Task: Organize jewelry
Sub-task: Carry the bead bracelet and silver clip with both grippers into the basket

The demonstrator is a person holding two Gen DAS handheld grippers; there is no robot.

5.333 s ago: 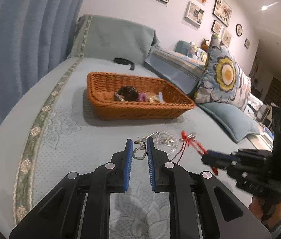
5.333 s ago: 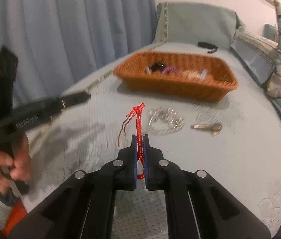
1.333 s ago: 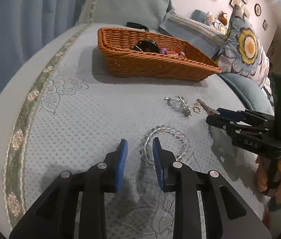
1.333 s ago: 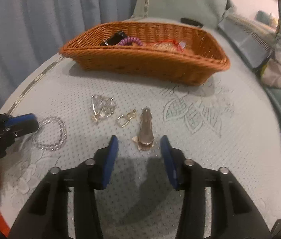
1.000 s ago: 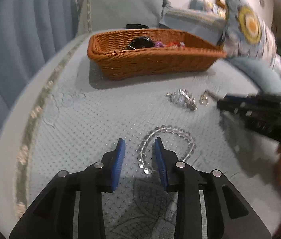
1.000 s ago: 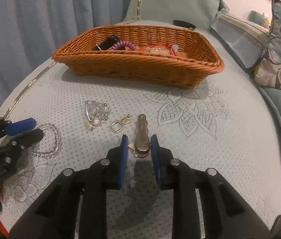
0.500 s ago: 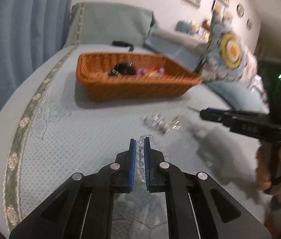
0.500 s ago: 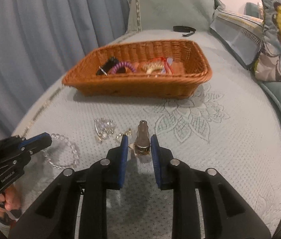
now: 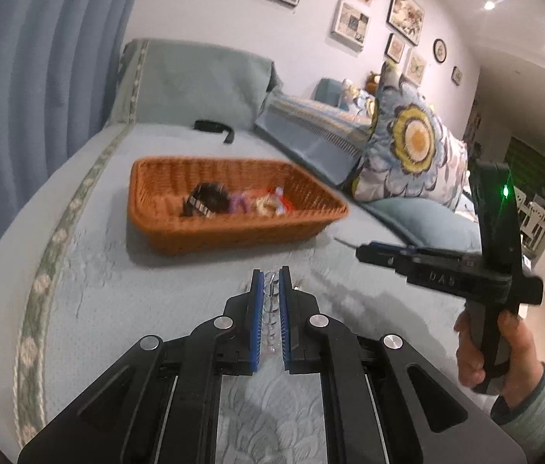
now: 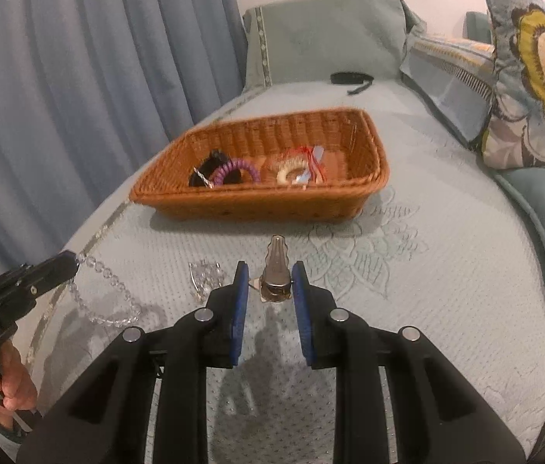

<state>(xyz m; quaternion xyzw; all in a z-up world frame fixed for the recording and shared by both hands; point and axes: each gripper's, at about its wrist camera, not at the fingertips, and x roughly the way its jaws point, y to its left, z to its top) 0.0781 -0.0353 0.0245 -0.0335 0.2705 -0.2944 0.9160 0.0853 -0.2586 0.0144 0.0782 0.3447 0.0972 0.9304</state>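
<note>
My left gripper [image 9: 271, 275] is shut on a clear bead bracelet [image 9: 270, 301] and holds it above the bed. In the right wrist view the bracelet [image 10: 108, 294] hangs from that gripper [image 10: 69, 261] at the left. My right gripper [image 10: 270, 270] is shut on a silver hair clip [image 10: 276, 270], lifted off the cover; it also shows at the right in the left wrist view [image 9: 361, 252]. The wicker basket [image 10: 365, 181] ahead holds a black item, a purple coil tie [image 10: 234, 168], a red cord and other pieces. A crystal piece [image 10: 205, 276] lies on the cover.
The bed has a light blue embroidered cover [image 10: 427, 270]. A floral pillow [image 9: 407, 147] and teal cushions lie on the right. A black strap [image 10: 351, 77] lies beyond the basket. Blue curtains [image 10: 79, 77] hang on the left.
Both grippers closed on their items about a second ago and have risen off the bed: the left with the bead bracelet, the right with the hair clip. The basket looks nearer.
</note>
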